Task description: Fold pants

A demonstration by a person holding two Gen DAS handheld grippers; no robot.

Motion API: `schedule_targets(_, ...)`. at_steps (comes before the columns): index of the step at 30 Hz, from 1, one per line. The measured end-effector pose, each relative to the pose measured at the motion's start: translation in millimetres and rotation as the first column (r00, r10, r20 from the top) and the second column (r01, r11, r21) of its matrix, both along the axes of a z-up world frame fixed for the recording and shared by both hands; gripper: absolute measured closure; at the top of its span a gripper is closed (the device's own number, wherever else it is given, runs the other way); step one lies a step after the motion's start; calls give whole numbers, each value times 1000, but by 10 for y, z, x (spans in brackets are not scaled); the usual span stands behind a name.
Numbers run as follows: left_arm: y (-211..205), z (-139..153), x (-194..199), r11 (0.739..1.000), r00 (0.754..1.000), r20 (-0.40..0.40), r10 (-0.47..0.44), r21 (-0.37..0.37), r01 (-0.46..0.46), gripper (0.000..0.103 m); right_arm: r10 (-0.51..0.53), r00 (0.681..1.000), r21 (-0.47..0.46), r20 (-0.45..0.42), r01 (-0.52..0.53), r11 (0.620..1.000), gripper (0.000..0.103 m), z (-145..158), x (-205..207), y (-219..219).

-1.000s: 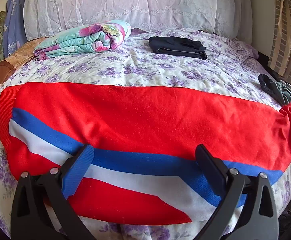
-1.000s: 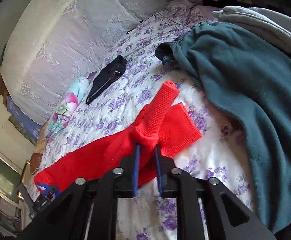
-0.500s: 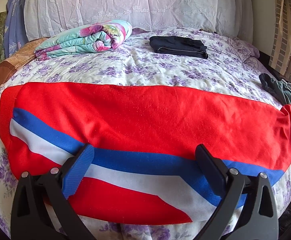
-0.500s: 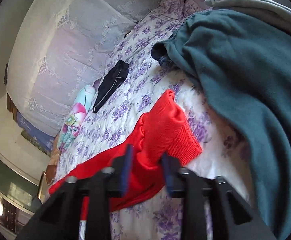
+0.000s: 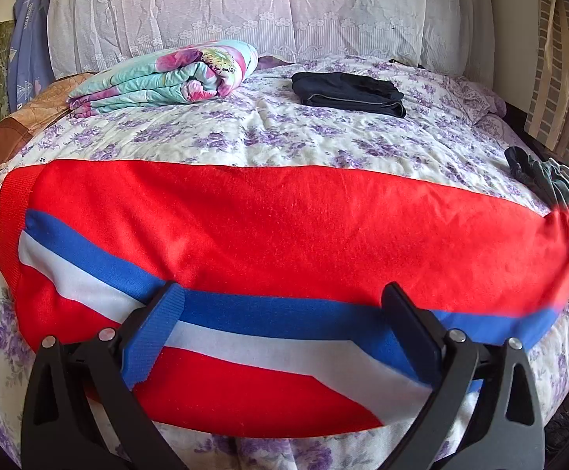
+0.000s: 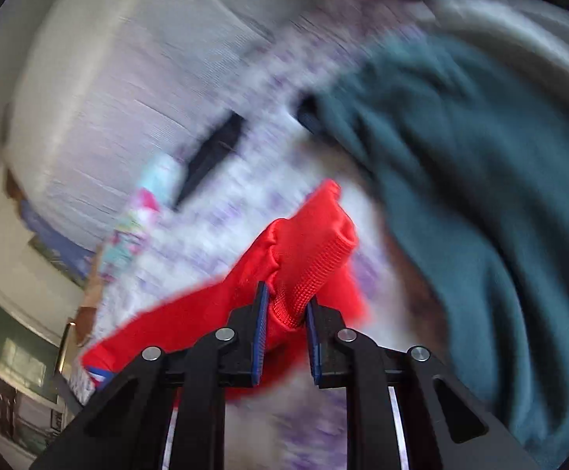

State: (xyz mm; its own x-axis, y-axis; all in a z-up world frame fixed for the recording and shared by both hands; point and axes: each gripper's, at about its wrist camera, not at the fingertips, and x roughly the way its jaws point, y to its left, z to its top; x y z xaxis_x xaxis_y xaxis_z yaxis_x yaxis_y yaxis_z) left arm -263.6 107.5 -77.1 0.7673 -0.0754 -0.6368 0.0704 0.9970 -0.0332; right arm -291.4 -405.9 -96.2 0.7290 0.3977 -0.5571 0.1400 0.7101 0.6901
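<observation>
Pants (image 5: 284, 227) lie flat across the bed (image 5: 284, 137); your right gripper (image 6: 286, 325) has just been closing and now pinches the ribbed cuff, ready to carry it over. Your left gripper (image 5: 284, 313) gapes wide above the stripes, gripping nothing.

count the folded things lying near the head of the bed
2: a flowery blanket toward the left by the pillows, and dark folded clothes to its right. More may lie out of view.
</observation>
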Motion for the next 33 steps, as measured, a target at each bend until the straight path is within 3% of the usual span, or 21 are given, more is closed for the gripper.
schedule_targets(3, -17, -3, 8, 1000, 1000, -4, 1, 10, -1, 5, -15, 999, 12, 51, 14, 1000, 83, 120, -77, -43)
schedule_targets(6, -26, -5, 9, 1000, 1000, -5, 4, 12, -4, 5, -51, 996, -134, 77, 61, 989, 79, 333, -148, 14)
schedule_targets(10, -19, -5, 4, 1000, 1000, -1, 4, 4, -4, 5, -125, 977, -285, 171, 171, 943, 72, 593, -316, 56)
schedule_targets(14, -16, -7, 5, 1000, 1000, -2, 5, 8, -5, 5, 38, 981, -418, 192, 47, 907, 72, 708, -209, 490)
schedule_targets(16, -15, -7, 5, 1000, 1000, -2, 4, 6, -4, 5, 122, 976, -497, 180, -17, 868, 68, 704, -118, 758)
schedule_targets(19, -15, -9, 5, 1000, 1000, -2, 4, 7, -4, 5, 217, 972, -619, 86, -118, 777, 58, 539, -20, 1066)
schedule_targets(21, -16, -10, 5, 1000, 1000, -2, 4, 6, -4, 5, 224, 975, -638, -10, -179, 749, 55, 375, -22, 1078)
schedule_targets(24, -20, -12, 4, 1000, 1000, -2, 4, 7, -4, 5, 240, 971, -611, -10, -196, 767, 55, 248, -36, 1021)
schedule_targets(27, -24, -9, 10, 1000, 1000, -7, 6, 12, -6, 5, 230, 972, -608, 47, -155, 779, 54, 416, -91, 1085)
schedule_targets(30, -52, 43, 9, 1000, 1000, -19, 21, 19, -20, 5, 293, 947, -547, 128, -179, 818, 49, 620, -103, 1235)
schedule_targets(32, -29, 115, 41, 999, 999, -42, 17, -32, -19, 5, 333, 931, -547, 151, -202, 812, 40, 687, -61, 1408)
schedule_targets(33, -3, 166, 91, 995, 998, -66, -5, -98, -1, 5, 364, 921, -557, 142, -230, 798, 38, 670, -12, 1523)
